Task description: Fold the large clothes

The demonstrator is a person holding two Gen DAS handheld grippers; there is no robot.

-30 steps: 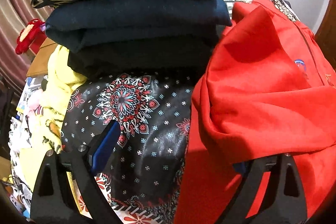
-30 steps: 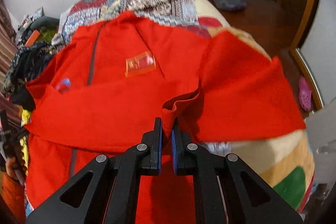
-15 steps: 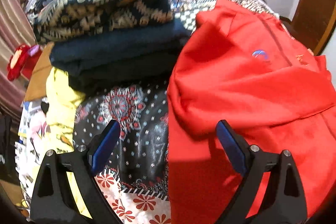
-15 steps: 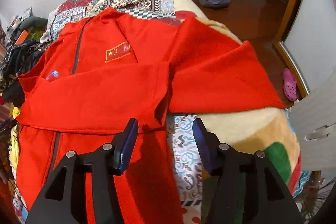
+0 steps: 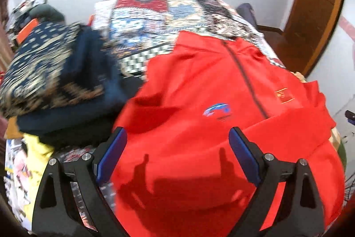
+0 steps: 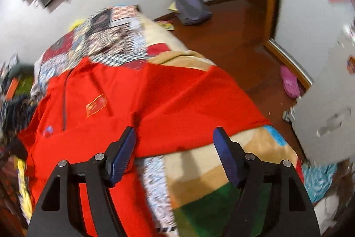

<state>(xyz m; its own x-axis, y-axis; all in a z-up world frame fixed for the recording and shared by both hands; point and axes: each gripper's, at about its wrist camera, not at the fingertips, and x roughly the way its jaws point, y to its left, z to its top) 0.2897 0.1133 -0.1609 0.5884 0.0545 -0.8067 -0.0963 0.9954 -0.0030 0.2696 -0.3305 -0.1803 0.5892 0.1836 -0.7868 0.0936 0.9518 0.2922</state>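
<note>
The red jacket (image 5: 199, 103) is lying spread on the bed (image 5: 155, 21), filling the centre and lower right of the left view, zipper running up toward the collar, a sleeve folded across its lower front. The left tongs (image 5: 177, 154) are hovering above it, gaping wide and holding nothing. At centre left a stack (image 5: 57, 81) of folded dark clothes is pressing against the jacket's edge, with a yellow cloth (image 5: 37, 150) below it. The right view is showing the jacket (image 6: 133, 103) at centre left, its other sleeve lying out toward the bed's edge, and the right tongs (image 6: 175, 154) are spread wide and empty above it. Only that view is showing the floor (image 6: 233, 32), a bag (image 6: 190, 6) and a pink shoe (image 6: 289, 81).
</note>
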